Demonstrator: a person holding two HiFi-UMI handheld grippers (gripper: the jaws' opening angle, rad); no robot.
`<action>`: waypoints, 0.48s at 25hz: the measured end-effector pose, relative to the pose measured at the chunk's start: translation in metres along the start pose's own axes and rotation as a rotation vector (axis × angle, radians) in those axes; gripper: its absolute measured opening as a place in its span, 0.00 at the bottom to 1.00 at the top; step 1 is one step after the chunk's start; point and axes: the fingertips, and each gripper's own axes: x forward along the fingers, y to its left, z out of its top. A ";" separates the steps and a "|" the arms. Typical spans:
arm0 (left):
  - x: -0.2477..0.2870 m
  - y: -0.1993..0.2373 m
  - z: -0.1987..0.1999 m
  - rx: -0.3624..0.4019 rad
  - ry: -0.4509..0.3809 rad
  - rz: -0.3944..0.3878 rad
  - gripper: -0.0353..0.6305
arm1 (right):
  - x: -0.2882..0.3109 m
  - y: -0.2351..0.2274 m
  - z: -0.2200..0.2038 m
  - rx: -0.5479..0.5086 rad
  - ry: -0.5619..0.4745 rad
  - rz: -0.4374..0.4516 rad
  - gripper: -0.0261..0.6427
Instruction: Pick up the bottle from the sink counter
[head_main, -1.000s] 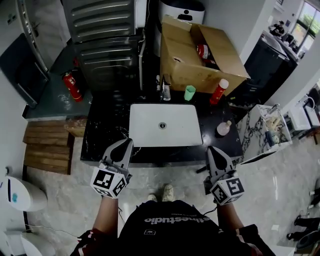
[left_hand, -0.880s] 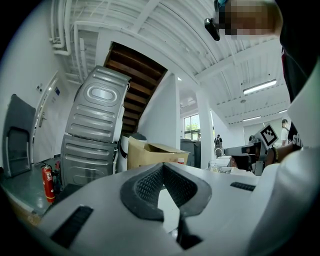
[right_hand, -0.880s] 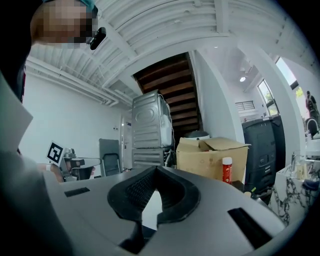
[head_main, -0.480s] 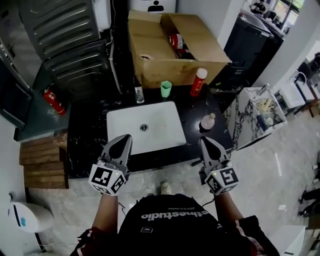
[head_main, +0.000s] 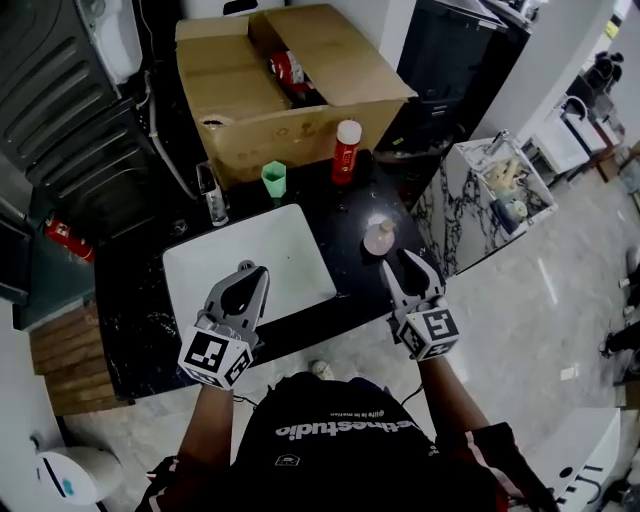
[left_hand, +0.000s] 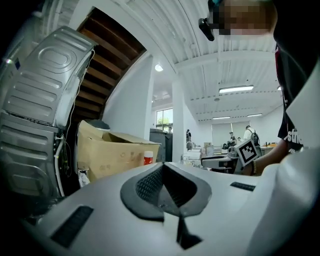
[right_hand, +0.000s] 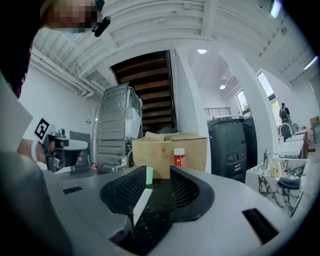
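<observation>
The right tool (head_main: 406, 268) is opening, empty; the left tool (head_main: 243, 282) is pinched together. The red white-capped plastic bottle (head_main: 347, 150) stands at the back of the black worktop (head_main: 348, 212), well ahead. I'd approach level and straddle its middle.

- Counter (head_main: 350, 215): black, flecked with fine white veining.
- Sink (head_main: 285, 250): plain white.
- Tall bottle (head_main: 347, 152), rear edge of the counter: red body, white cap.
- Squat bottle (head_main: 379, 237), near the counter's right edge: pale pinkish beige.
- Cup (head_main: 273, 179): mint green.
- Cardboard box (head_main: 290, 125): tan brown.
- Side cabinet (head_main: 455, 205): white marble, dark veins.
</observation>
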 end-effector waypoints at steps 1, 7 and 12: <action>0.007 0.002 -0.004 -0.002 0.005 -0.002 0.07 | 0.011 -0.010 -0.008 -0.002 0.005 -0.012 0.29; 0.028 0.014 -0.024 -0.021 0.037 0.003 0.07 | 0.066 -0.055 -0.057 -0.011 0.061 -0.099 0.36; 0.036 0.027 -0.036 -0.034 0.053 0.023 0.07 | 0.097 -0.087 -0.090 0.003 0.107 -0.178 0.39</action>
